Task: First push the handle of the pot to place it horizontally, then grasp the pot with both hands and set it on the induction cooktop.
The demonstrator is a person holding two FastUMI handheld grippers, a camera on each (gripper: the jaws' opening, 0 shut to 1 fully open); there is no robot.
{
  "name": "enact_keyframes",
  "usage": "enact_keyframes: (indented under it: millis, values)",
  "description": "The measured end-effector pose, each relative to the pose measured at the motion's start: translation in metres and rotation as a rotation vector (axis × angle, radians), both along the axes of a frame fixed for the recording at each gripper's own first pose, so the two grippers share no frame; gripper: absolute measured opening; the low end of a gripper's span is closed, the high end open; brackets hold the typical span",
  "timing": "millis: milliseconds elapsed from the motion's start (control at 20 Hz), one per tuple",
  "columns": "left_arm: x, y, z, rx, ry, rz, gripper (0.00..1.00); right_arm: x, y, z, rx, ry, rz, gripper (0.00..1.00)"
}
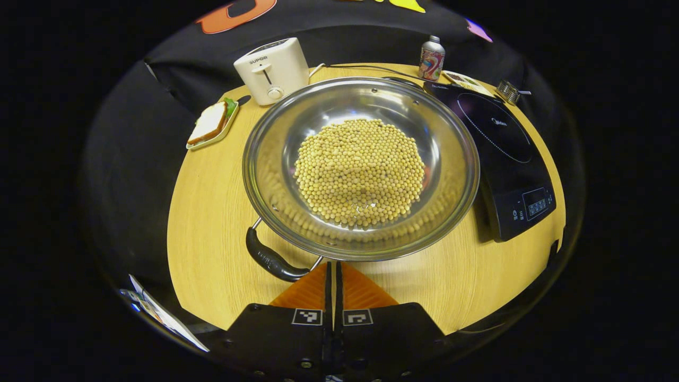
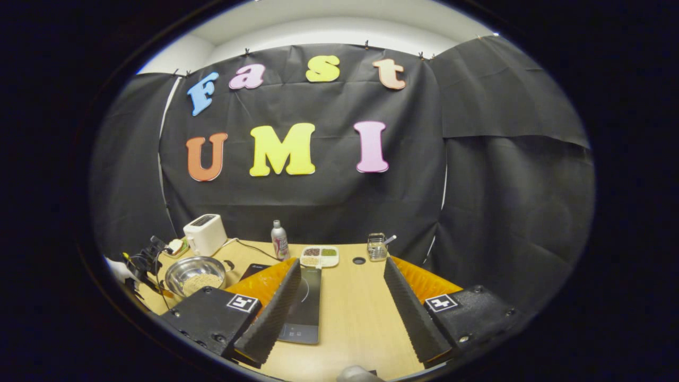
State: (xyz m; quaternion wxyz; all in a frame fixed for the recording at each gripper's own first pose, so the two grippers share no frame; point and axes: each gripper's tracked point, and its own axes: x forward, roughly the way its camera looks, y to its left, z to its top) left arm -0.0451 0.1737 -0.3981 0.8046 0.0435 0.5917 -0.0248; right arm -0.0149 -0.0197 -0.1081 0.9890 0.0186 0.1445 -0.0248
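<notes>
The left claw (image 1: pixel 334 276) is clenched: its two orange fingers (image 1: pixel 307 291) meet edge to edge with nothing between them. The tips sit at the near rim of the pot (image 1: pixel 360 106), just beside the right end of the black handle (image 1: pixel 271 260). Contact with the rim cannot be confirmed.

The pot is a wide, shallow steel pan resting on the wooden table (image 1: pixel 212 212). It holds a mound of soybeans (image 1: pixel 358 170). In the left gripper view, the handle projects from the near-left rim on two wire arms and lies at a slant.

The cooktop (image 1: pixel 509 170) is a black slab lying to the right of the pot, close beside its rim. The pot is not on it.

Behind the pot stand a white toaster (image 1: pixel 271 70) and a small bottle (image 1: pixel 432 58). A sandwich on a tray (image 1: pixel 211 124) lies at the left.

The right claw (image 2: pixel 339 297) is released, its fingers spread wide apart and holding nothing. It hovers above the table, well apart from the pot. In the right gripper view, the pot shows far left, the cooktop lies behind the left finger, and a divided dish (image 2: pixel 319 255) and a small wire basket (image 2: pixel 376 246) stand near the far edge.
</notes>
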Motion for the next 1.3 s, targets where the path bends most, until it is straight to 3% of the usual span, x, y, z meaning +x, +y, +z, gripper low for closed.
enact_keyframes:
  millis: [150, 200, 250, 300, 350, 400, 850, 1300]
  values:
    - [0.003, 0.012, -0.002, 0.004, -0.004, 0.025, 0.0, 0.002, 0.002, -0.004, -0.005, 0.011, 0.006, 0.97]
    - [0.007, 0.017, -0.003, 0.003, -0.007, 0.04, 0.1, 0.002, 0.003, -0.005, -0.006, 0.015, 0.01, 0.97]
    - [0.008, 0.02, -0.004, 0.0, -0.002, 0.052, 0.0, 0.002, 0.003, -0.006, -0.008, 0.017, 0.011, 0.97]
    - [0.011, 0.023, -0.005, -0.002, -0.003, 0.061, 0.0, 0.002, 0.002, -0.006, -0.009, 0.018, 0.011, 0.99]
    - [0.013, 0.026, -0.005, -0.002, -0.002, 0.067, 0.1, 0.002, 0.002, -0.005, -0.009, 0.019, 0.01, 0.96]
    - [0.015, 0.03, -0.006, -0.001, -0.003, 0.071, 0.0, 0.002, 0.001, -0.005, -0.01, 0.018, 0.007, 0.97]
    - [0.029, 0.067, -0.012, 0.033, -0.006, 0.125, 0.0, 0.002, -0.002, -0.007, -0.016, 0.03, -0.007, 0.97]
    - [0.047, 0.089, -0.014, 0.006, -0.012, 0.185, 0.0, -0.001, -0.001, -0.007, -0.023, 0.044, -0.019, 0.97]
